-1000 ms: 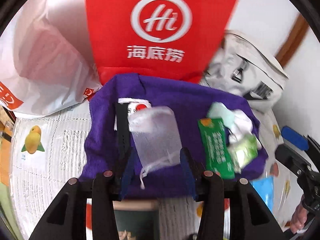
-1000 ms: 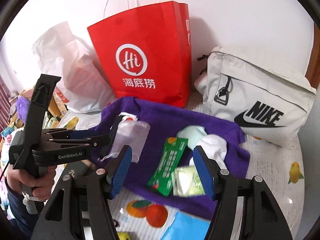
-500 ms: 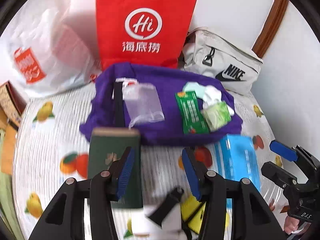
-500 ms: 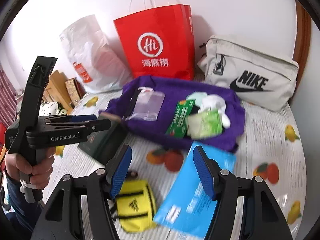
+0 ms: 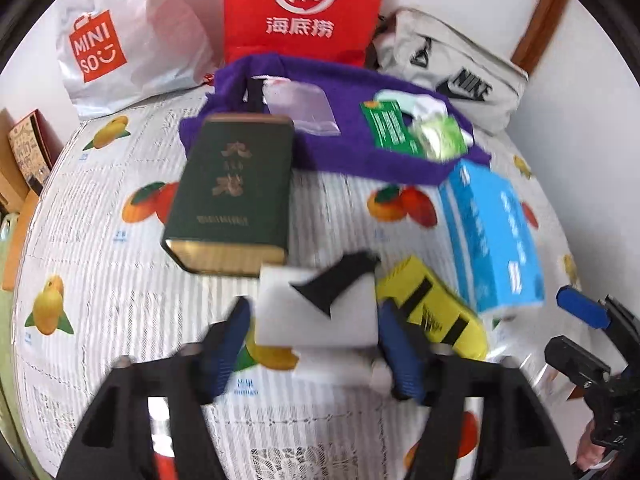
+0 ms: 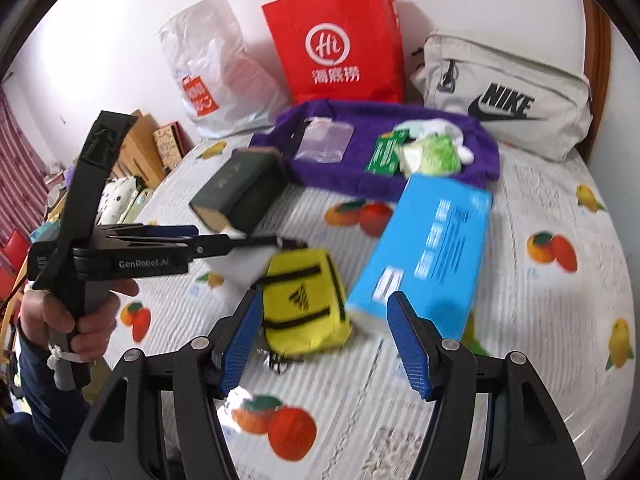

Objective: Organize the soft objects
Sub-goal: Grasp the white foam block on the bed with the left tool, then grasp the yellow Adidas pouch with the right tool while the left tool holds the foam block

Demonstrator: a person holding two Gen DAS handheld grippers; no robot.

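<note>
A purple towel [image 5: 352, 156] [image 6: 340, 178] lies at the back of the table with a clear pouch [image 5: 302, 106], a green packet [image 5: 386, 126] and a light green wrapped pack [image 5: 438, 138] on it. My left gripper [image 5: 312, 344] is open, its blue pads on either side of a white foam block [image 5: 320, 316] with a black piece on top. A yellow pouch [image 6: 302, 300] [image 5: 436, 312] lies just ahead of my open, empty right gripper [image 6: 324, 336]. A blue tissue pack [image 6: 428, 244] [image 5: 488, 232] lies to its right.
A dark green tin [image 5: 232, 192] [image 6: 240, 188] lies in front of the towel. A red paper bag [image 6: 340, 40], a white Miniso plastic bag [image 5: 120, 36] and a grey Nike bag [image 6: 508, 96] stand along the back wall. The fruit-print tablecloth [image 6: 540, 320] covers the table.
Both grippers have drawn back from the purple towel toward the near side. The clear pouch now lies on the towel. The white block has come between my left pads.
</note>
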